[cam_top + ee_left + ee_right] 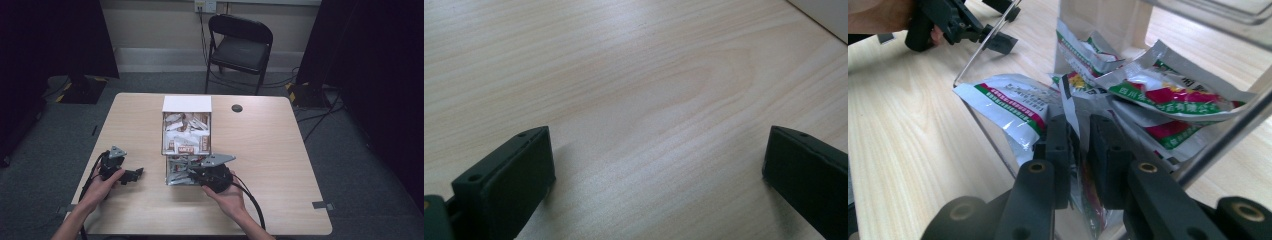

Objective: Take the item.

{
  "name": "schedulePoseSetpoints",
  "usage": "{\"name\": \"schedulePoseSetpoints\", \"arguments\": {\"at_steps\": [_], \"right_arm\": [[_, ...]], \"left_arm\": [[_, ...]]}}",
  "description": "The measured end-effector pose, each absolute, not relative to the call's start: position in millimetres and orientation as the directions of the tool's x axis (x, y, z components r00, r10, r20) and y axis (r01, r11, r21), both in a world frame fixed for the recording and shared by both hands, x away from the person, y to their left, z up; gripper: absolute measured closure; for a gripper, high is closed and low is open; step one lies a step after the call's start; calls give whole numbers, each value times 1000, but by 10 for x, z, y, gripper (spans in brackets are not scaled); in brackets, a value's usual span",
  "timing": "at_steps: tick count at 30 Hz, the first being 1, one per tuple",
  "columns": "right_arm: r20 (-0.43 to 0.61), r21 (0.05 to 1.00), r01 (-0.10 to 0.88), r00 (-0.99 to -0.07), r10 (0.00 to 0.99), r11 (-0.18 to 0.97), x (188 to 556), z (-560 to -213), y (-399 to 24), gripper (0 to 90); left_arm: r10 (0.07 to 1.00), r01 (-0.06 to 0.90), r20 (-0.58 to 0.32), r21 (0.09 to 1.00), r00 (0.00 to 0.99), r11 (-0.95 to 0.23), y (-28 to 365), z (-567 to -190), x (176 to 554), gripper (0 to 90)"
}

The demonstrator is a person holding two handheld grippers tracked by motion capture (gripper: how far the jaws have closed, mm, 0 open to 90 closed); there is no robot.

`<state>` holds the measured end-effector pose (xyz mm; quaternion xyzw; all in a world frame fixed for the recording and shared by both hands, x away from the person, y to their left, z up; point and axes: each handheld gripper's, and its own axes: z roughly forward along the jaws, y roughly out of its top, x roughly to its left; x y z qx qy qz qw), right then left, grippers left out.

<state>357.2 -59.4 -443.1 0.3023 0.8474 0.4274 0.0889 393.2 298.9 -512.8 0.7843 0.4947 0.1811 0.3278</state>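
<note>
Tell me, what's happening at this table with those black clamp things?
A person sits at a wooden table with a gripper in each hand. The right gripper has reached into a clear box of foil packets, its jaws closed on one packet. The left gripper rests open over bare table, holding nothing. A second box behind holds brown-and-white packets.

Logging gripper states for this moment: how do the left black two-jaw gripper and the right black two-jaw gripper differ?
The left black two-jaw gripper has jaws wide apart with nothing between them; the right black two-jaw gripper is closed on a white printed sachet. The left hovers over bare light wooden table; the right reaches into the clear plastic bin. Both are hand-held.
</note>
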Motion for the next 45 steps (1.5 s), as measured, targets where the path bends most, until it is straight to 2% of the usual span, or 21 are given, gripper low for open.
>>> {"name": "schedulePoseSetpoints", "arguments": {"at_steps": [3, 11, 25, 45], "right_arm": [[120, 776, 443, -803, 584, 449, 3568, -4441, -586, 794], [157, 776, 464, -798, 582, 428, 3604, -4460, -616, 898], [202, 799, 469, -800, 566, 377, 3601, -4447, -639, 900], [200, 819, 455, -796, 571, 348, 3583, -4311, -721, 900]], "left_arm": [[894, 658, -42, 693, 445, -295, 2988, -5128, 3932, 0], [895, 657, -40, 693, 445, -296, 2989, -5127, 3932, 0], [895, 657, -40, 693, 445, -296, 2989, -5127, 3932, 0], [895, 657, -40, 693, 445, -296, 2989, -5128, 3932, 0]]}}
